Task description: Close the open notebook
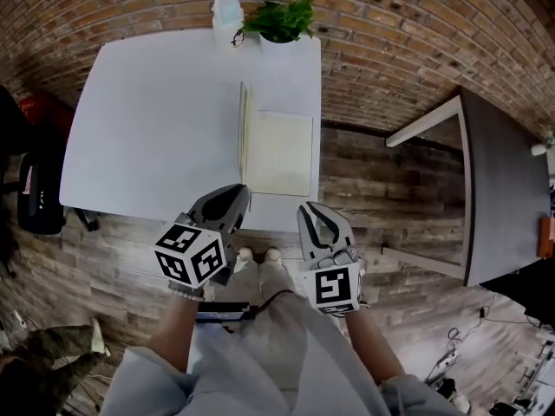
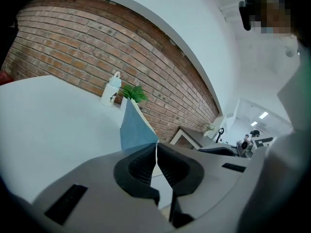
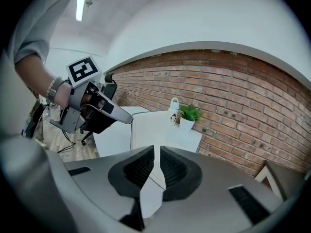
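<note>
The notebook [image 1: 282, 154] lies on the right part of the white worktop [image 1: 156, 120], its right page flat and pale. Its left cover stands upright, so the head view shows it only as a thin edge. The left gripper [image 1: 241, 196] covers the notebook's near-left corner there. The left gripper view settles it: the left gripper [image 2: 156, 152] is clamped on the lower corner of the blue cover [image 2: 133, 130], whose far end hides part of the plant [image 2: 133, 92].

The right gripper [image 1: 307, 211] sits at the worktop's near-right corner, just beside the notebook's near edge. In its own view the right gripper [image 3: 154, 154] has its 2 pads nearly together on a white sliver. Whether that sliver is a page or the worktop behind cannot be told.

A bottle [image 1: 225, 11] stands by the plant at the far edge.
</note>
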Available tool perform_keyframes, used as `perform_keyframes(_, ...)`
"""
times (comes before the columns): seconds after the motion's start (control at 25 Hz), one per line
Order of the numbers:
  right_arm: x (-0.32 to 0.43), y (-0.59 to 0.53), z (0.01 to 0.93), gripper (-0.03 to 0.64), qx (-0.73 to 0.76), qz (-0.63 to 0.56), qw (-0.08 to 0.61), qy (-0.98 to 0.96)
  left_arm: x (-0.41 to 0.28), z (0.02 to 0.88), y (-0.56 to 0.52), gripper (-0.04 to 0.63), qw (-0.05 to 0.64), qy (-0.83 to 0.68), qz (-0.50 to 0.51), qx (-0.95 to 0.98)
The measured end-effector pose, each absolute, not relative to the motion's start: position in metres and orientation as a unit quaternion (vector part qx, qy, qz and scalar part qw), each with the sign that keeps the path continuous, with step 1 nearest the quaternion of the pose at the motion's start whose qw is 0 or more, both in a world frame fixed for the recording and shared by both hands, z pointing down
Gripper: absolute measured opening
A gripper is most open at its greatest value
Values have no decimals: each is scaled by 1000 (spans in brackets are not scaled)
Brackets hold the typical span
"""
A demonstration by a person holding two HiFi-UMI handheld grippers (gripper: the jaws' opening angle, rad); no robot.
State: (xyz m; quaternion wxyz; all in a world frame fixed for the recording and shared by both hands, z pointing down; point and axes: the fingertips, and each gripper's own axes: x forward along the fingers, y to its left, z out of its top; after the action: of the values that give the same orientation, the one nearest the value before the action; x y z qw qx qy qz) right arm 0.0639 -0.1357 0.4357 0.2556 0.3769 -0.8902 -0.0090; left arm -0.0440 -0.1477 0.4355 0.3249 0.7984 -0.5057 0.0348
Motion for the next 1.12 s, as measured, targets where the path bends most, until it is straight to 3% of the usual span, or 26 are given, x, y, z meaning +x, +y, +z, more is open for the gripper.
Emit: perform_keyframes(1.12, 137, -128, 449, 63, 445, 22, 278, -851, 73, 495, -172, 18, 366, -396, 107, 835)
